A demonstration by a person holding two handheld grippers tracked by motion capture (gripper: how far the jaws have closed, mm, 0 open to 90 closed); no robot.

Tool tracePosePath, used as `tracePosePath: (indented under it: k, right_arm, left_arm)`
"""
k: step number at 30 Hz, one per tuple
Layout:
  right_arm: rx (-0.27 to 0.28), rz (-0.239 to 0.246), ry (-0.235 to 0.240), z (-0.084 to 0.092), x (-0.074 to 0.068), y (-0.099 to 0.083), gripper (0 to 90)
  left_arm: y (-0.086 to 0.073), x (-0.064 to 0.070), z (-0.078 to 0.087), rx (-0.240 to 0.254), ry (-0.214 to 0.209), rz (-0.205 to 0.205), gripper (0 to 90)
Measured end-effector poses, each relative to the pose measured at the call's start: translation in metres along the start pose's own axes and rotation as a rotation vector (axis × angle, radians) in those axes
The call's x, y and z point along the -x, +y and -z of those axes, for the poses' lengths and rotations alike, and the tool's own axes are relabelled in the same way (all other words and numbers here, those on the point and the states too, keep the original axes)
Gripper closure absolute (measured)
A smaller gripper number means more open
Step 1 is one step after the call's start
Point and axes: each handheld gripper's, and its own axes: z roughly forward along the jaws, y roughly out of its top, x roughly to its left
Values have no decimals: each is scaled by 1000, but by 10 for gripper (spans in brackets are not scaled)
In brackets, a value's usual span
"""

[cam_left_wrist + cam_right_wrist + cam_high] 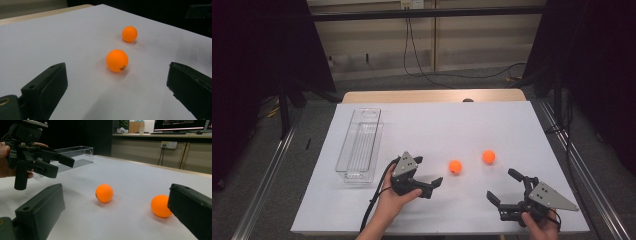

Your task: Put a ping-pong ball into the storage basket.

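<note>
- Jaws of the left gripper (430, 171) stand wide apart with nothing between them; seen from above, they face the nearer orange ball (455, 166), which lies just beyond their tips, close but not touching.
- Along the left gripper's own view, the same nearer ball (117, 60) sits on the white table (62, 37) ahead of the gap between the two black jaws, with a small dark mark low on its side.
- Behind the nearer ball, in that view, the second orange ball (129, 34) rests apart from it on the same surface.
- Jaws of the right gripper (501, 185) are also spread wide and hold nothing; from above, this gripper is near the table's front edge, on the opposite side of the nearer ball from the left gripper and well apart from it.
- From above, the second ball (488, 157) lies near the nearer ball, a little farther back and toward the right gripper's side.
- A clear plastic tray (360, 145) stands on the far side of the left gripper from the nearer ball, lengthwise and well apart from it.
- Each gripper is held by a hand (392, 199) coming in from the table's front edge.
</note>
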Motion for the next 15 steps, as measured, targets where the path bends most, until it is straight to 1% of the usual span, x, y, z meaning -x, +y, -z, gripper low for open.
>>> tracePosePath:
  k: [8, 10, 15]
  right_arm:
    - [0, 0, 1, 0, 0, 0, 4]
    - [0, -1, 0, 0, 0, 0, 4]
    - [0, -2, 2, 0, 0, 0, 4]
  left_arm:
    - [1, 1, -5, -8, -1, -2, 34]
    - [2, 1, -6, -13, -2, -10, 34]
    - [4, 2, -9, -15, -3, -9, 34]
